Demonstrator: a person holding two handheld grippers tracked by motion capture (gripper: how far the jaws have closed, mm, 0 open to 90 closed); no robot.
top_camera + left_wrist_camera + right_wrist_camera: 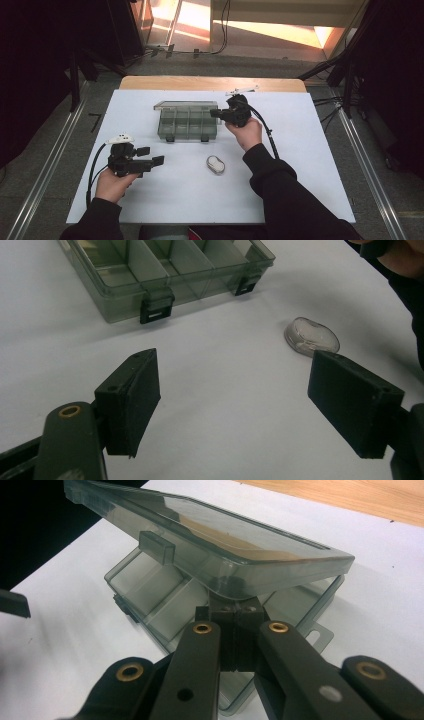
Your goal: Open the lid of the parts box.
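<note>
the box point(186, 122), a smoky clear organiser with several compartments, sits on the white mat point(165, 200) near its far middle. its lid point(210, 545) is raised and tilted, hinged along the far side, with the 2 black latches point(156, 307) on the near wall hanging free.

the right gripper point(216, 113) reaches in from the box's right end. in the right gripper view its jaws are pressed together under the near corner of the lid, and the lid's rim seems pinched between the pads, though the exact contact is partly hidden by the jaws themselves. the compartments below the lid look empty from here.

the left gripper point(150, 155) is held above the mat at the near left, well apart from the box. in the left gripper view its jaws stand wide with nothing between them, bare mat showing in the gap.

a small oval case point(215, 164), clear with a pale inside, lies on the mat between the 2 hands, nearer the person than the box. in the left gripper view it lies just beyond the right-hand jaw, not touching it.
</note>
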